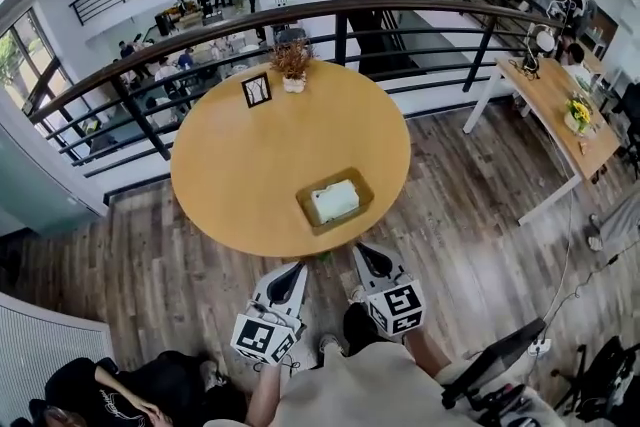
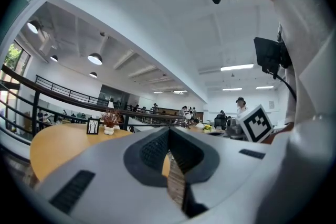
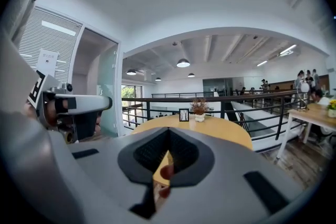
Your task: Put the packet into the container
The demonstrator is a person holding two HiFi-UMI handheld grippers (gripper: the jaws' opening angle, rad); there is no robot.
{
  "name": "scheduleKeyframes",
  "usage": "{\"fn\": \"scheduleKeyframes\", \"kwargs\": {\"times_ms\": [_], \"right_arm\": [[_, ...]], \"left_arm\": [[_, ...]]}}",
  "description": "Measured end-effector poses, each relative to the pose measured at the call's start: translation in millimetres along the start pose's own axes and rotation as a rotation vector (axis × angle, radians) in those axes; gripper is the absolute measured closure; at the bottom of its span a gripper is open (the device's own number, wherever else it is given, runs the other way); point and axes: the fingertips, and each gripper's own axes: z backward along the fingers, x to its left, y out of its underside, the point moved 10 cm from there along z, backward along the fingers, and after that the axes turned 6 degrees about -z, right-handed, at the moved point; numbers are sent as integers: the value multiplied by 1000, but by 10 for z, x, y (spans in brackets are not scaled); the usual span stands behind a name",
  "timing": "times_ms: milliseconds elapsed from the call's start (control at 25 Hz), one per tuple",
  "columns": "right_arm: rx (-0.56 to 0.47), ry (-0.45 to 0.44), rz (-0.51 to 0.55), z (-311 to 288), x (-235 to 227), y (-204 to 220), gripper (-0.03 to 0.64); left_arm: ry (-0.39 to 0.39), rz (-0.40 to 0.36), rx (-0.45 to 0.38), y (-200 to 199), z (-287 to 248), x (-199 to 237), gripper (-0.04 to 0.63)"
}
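Note:
A white packet [image 1: 335,200] lies inside a shallow wooden container [image 1: 358,179] on the near right part of a round wooden table [image 1: 240,175]. My left gripper [image 1: 296,268] and right gripper [image 1: 363,251] hover side by side just off the table's near edge, both below the container and apart from it. In the left gripper view the left gripper [image 2: 169,130] has its jaws met at the tip with nothing between them. The right gripper [image 3: 168,131] is likewise shut and empty. The container is hidden behind the jaws in both gripper views.
A small picture frame [image 1: 257,90] and a potted dried plant [image 1: 293,65] stand at the table's far edge, with a black railing [image 1: 200,40] behind. A long desk [image 1: 555,105] with flowers stands at right. A seated person [image 1: 110,395] is at lower left.

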Motion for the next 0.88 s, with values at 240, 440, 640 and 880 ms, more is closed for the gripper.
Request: {"fn": "scheduleKeyframes", "kwargs": {"times_ms": [240, 440, 640, 880], "right_arm": [[-16, 17, 1, 148, 32, -21, 614], [-37, 33, 8, 223, 5, -53, 615], [-51, 56, 6, 311, -112, -87, 615], [-60, 61, -11, 401, -257, -70, 615]], "left_arm": [[29, 4, 0, 24, 12, -144, 591], [31, -12, -8, -23, -69, -196, 591], [37, -27, -15, -68, -180, -296, 591], [41, -29, -13, -64, -288, -457, 591]]}}
